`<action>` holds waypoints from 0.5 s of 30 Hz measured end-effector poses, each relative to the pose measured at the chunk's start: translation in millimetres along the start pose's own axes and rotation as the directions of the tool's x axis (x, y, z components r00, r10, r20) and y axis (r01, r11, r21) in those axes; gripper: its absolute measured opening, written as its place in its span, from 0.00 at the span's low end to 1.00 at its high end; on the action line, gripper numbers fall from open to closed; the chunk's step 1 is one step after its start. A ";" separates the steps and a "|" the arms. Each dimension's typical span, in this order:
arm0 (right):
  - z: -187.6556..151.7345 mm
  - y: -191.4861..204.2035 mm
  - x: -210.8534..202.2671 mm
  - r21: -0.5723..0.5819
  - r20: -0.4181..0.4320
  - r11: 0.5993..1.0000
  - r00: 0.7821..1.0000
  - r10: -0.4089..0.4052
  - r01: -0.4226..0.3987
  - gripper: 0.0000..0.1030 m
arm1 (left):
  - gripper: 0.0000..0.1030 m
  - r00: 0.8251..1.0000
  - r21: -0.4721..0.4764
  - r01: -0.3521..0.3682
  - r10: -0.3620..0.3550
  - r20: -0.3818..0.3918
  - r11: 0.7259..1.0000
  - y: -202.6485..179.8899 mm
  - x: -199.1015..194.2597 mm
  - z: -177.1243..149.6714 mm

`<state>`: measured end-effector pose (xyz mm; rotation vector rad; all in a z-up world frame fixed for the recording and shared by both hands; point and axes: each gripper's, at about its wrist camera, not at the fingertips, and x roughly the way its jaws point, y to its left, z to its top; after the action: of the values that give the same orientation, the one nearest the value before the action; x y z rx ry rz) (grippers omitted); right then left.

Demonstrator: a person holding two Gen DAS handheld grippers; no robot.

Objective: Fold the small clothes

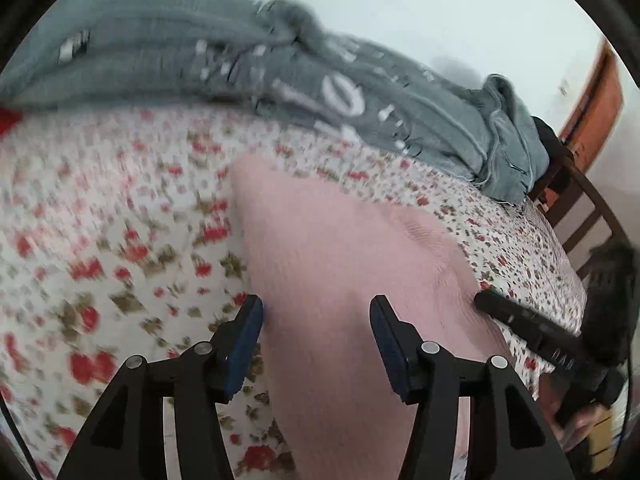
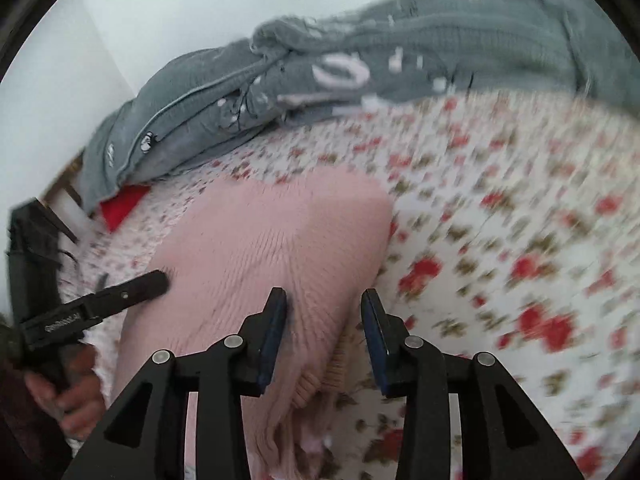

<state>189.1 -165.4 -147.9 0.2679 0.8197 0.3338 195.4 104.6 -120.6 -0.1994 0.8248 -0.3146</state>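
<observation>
Floral bedsheet [image 1: 100, 220] spread wide as the folding surface; grey blanket [image 1: 160, 52] bunched at the far edge, out of the way; pink knit garment [image 1: 320, 248] lies flat mid-bed; left gripper [image 1: 316, 320] and right gripper [image 2: 324, 312] hover over it, jaws apart, holding nothing, seemingly lining up a grab.

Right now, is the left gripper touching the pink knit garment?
Cannot tell. In the left wrist view the left gripper stands open over the pink knit garment; in the right wrist view its finger overlaps the garment's edge, but neither view plainly shows contact or a gap.
</observation>
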 end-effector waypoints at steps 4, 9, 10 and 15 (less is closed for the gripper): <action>8.0 12.0 -26.9 -0.030 0.093 0.999 0.995 -0.024 0.027 0.36 | 0.54 0.997 0.057 0.005 -0.009 0.073 0.998 -17.2 -20.7 -2.8; -8.8 36.0 -24.0 -0.125 0.118 0.992 0.993 0.009 0.006 0.24 | 0.54 0.997 0.116 -0.053 0.046 0.060 0.992 -30.8 -16.2 -20.3; -15.3 39.4 -17.8 -0.150 0.104 0.988 0.995 -0.002 0.017 0.22 | 0.54 0.997 0.119 -0.067 0.062 0.043 0.991 -31.4 -11.6 -25.3; -35.3 22.7 0.1 -0.148 0.077 0.988 0.997 -0.029 0.040 0.19 | 0.59 0.991 0.150 -0.130 0.125 0.044 0.980 -34.6 -2.3 -44.9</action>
<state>158.5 -141.0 -162.9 0.1249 0.7210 0.3489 153.6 70.7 -138.6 -0.0083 0.7721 -0.2517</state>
